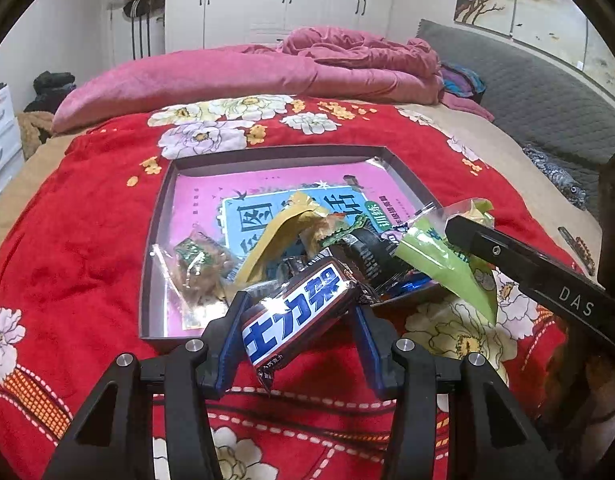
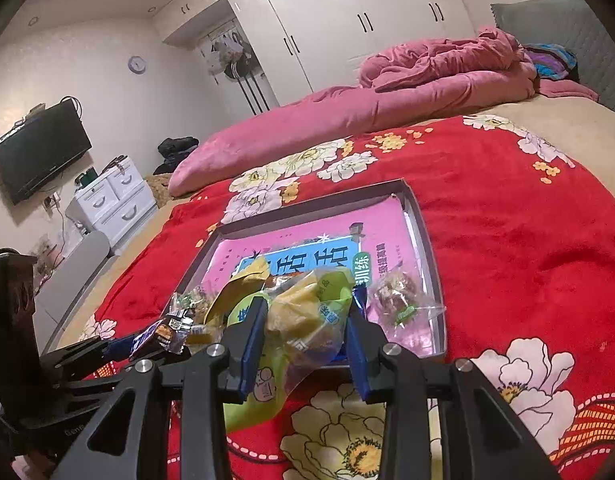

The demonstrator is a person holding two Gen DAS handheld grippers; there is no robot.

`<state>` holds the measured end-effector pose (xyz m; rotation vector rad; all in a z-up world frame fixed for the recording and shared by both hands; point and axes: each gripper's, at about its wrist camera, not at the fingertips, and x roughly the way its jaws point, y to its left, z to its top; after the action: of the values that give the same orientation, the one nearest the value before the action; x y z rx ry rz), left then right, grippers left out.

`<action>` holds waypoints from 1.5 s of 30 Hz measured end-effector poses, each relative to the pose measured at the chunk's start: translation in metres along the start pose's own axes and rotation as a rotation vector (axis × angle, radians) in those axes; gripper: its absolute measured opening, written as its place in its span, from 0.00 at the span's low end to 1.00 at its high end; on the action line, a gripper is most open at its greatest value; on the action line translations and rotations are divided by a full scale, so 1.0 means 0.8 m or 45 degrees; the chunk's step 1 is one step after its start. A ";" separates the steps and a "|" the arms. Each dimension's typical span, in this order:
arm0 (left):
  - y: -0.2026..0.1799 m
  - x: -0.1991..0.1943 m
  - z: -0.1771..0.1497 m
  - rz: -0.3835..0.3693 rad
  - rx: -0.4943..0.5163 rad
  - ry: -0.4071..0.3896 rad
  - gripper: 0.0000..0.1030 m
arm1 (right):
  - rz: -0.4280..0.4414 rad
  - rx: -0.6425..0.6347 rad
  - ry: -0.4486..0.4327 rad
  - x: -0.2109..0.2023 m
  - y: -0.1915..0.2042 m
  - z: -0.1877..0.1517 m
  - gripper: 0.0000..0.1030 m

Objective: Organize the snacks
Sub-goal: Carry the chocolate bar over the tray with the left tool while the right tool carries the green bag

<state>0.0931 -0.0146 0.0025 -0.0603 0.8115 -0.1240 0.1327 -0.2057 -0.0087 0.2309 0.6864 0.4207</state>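
Observation:
My left gripper [image 1: 299, 320] is shut on a brown chocolate bar [image 1: 303, 312] with blue letters on a white band, held just over the near rim of a shallow dark box [image 1: 267, 154]. My right gripper [image 2: 303, 332] is shut on a green and yellow snack packet [image 2: 307, 320] at the box's near edge. In the left wrist view that green packet [image 1: 443, 264] hangs from the right gripper [image 1: 455, 236] on the right. The box holds a pink book [image 1: 211, 196], a clear-wrapped brown snack [image 1: 199, 268], a yellow packet [image 1: 283, 232] and a black packet [image 1: 367, 252].
The box lies on a red flowered blanket [image 1: 87, 220] on a bed. A pink quilt [image 1: 235, 76] is bunched along the far side, with a grey headboard [image 1: 547, 92] at the right. White wardrobes [image 2: 347, 8], a small white drawer unit [image 2: 111, 200] and a wall television [image 2: 39, 152] stand beyond.

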 end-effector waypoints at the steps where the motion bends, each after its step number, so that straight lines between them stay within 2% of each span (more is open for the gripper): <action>1: -0.002 0.002 0.001 0.002 -0.001 0.002 0.50 | -0.003 0.004 -0.005 0.000 -0.001 0.001 0.36; 13: 0.002 0.019 0.013 0.009 -0.072 -0.013 0.50 | -0.026 0.077 -0.026 0.012 -0.023 0.011 0.36; 23: 0.013 0.046 0.023 0.068 -0.130 -0.020 0.50 | -0.082 0.092 -0.030 0.027 -0.025 0.015 0.37; 33: 0.016 0.063 0.028 0.087 -0.135 -0.011 0.50 | -0.145 0.040 -0.033 0.040 -0.017 0.018 0.37; 45: 0.013 0.070 0.028 0.091 -0.119 0.004 0.50 | -0.160 0.029 0.020 0.056 -0.015 0.017 0.38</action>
<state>0.1489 -0.0115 -0.0233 -0.1190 0.8215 -0.0189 0.1766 -0.1970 -0.0279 0.2048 0.7171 0.2951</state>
